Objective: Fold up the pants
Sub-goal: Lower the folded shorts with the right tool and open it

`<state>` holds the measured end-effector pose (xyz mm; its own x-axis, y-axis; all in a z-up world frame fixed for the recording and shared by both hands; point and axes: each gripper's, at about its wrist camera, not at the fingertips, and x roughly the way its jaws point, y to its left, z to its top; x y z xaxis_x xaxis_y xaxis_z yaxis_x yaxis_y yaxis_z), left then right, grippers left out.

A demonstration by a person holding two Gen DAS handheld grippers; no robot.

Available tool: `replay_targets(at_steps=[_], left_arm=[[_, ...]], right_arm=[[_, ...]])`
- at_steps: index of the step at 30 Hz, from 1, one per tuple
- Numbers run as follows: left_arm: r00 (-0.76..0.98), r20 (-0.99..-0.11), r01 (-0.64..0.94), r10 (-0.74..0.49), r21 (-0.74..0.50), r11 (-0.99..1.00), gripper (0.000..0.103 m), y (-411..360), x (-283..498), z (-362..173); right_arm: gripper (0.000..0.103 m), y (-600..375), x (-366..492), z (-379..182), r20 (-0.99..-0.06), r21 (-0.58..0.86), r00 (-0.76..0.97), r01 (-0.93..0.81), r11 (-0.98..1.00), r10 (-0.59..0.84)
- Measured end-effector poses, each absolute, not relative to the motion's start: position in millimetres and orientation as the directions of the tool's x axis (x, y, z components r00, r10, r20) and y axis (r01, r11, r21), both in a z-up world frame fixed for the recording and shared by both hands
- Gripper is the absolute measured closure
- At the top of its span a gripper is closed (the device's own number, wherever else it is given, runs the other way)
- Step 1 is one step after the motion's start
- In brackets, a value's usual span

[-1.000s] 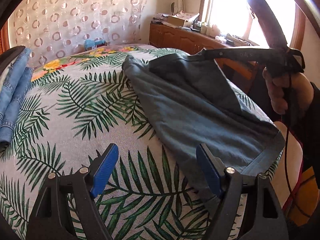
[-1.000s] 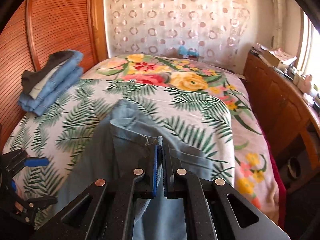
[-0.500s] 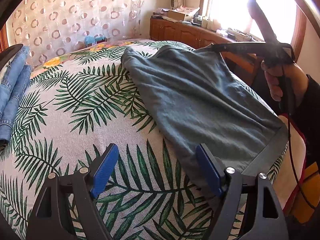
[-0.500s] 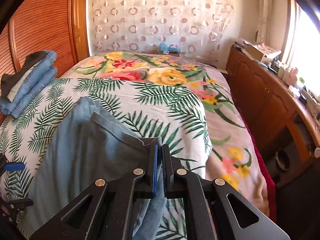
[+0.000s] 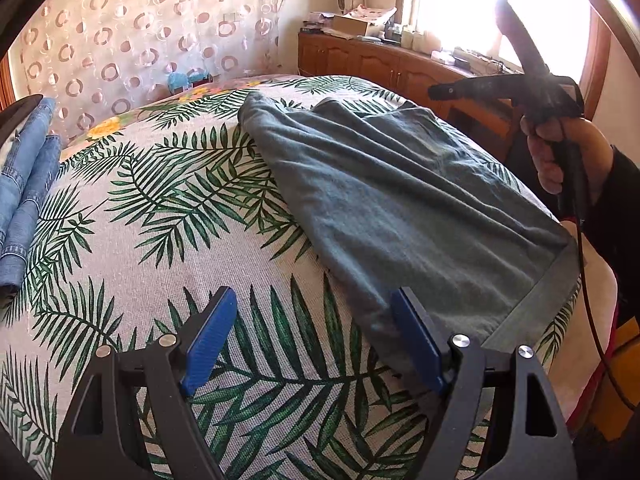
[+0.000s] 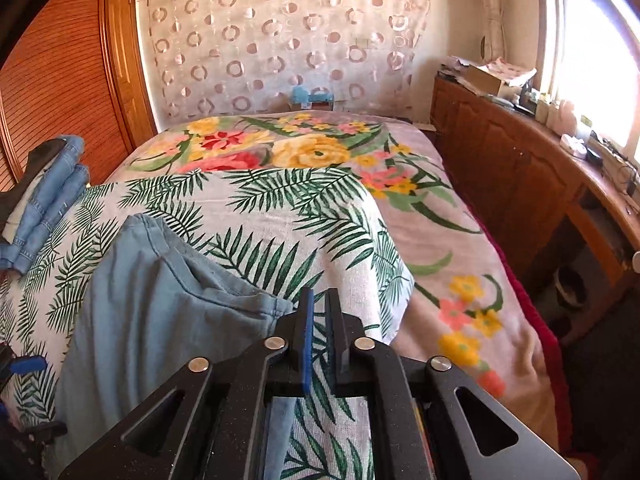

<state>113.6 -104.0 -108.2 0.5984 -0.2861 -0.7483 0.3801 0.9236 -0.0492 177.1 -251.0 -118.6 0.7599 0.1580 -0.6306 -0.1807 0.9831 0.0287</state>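
Grey-blue pants (image 5: 400,200) lie folded on the leaf-print bedspread (image 5: 160,240), hem toward the near right edge. My left gripper (image 5: 314,294) hovers open over the bed. Its right pad sits at the pants' near edge and nothing is between the pads. A hand (image 5: 560,152) holds my right gripper (image 5: 438,90) above the pants' far right corner. In the right wrist view the right gripper (image 6: 319,294) has its jaws opening to a narrow gap with only bedspread showing through. The pants' corner (image 6: 276,304) lies just left of its left finger.
A stack of folded jeans (image 5: 24,184) (image 6: 48,196) sits at the bed's left side by the slatted wooden door (image 6: 60,80). A wooden cabinet (image 6: 520,184) with clutter on top runs along the right under the window. A patterned curtain hangs behind the bed.
The right gripper carried the pants' lifted layer down onto the bed, then its jaws parted and the fabric corner came out of them. The left gripper stayed put.
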Motion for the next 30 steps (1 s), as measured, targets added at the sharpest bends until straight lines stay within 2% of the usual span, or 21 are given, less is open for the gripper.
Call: replay_targets(at_steps=[5,15,16,17,20,25,30], left_arm=[[0.599,-0.751,0.383,-0.278,-0.036,0.923,0.022,-105,114,-109],[0.599,-0.751,0.384,-0.278,-0.036,0.923,0.022,-105,114,-109],[0.599,-0.751,0.384,-0.278,-0.035,0.923,0.022,-105,114,-109],[0.599,-0.751,0.384,-0.278,-0.035,0.923,0.022,-105,114,-109],[0.598,-0.752,0.385,-0.278,-0.034,0.922,0.022,-105,114,-109],[0.598,-0.752,0.385,-0.278,-0.034,0.922,0.022,-105,114,-109],[0.598,-0.752,0.385,-0.277,-0.034,0.922,0.022,-105,114,-109]], right_arm=[[0.071,-249,180,-124,-0.645,0.043,0.737,-0.227,0.973,0.200],[0.071,-243,198,-131,-0.693,0.012,0.695,-0.251,0.968,0.189],[0.075,-245,198,-130,-0.690,0.017,0.696,-0.257,0.966,0.198],[0.087,-245,198,-129,-0.690,0.020,0.694,-0.266,0.964,0.206],[0.093,-246,196,-126,-0.687,0.007,0.699,-0.269,0.963,0.200],[0.096,-252,190,-121,-0.654,-0.017,0.743,-0.199,0.980,0.140],[0.096,-255,192,-127,-0.666,-0.012,0.735,-0.182,0.983,0.128]])
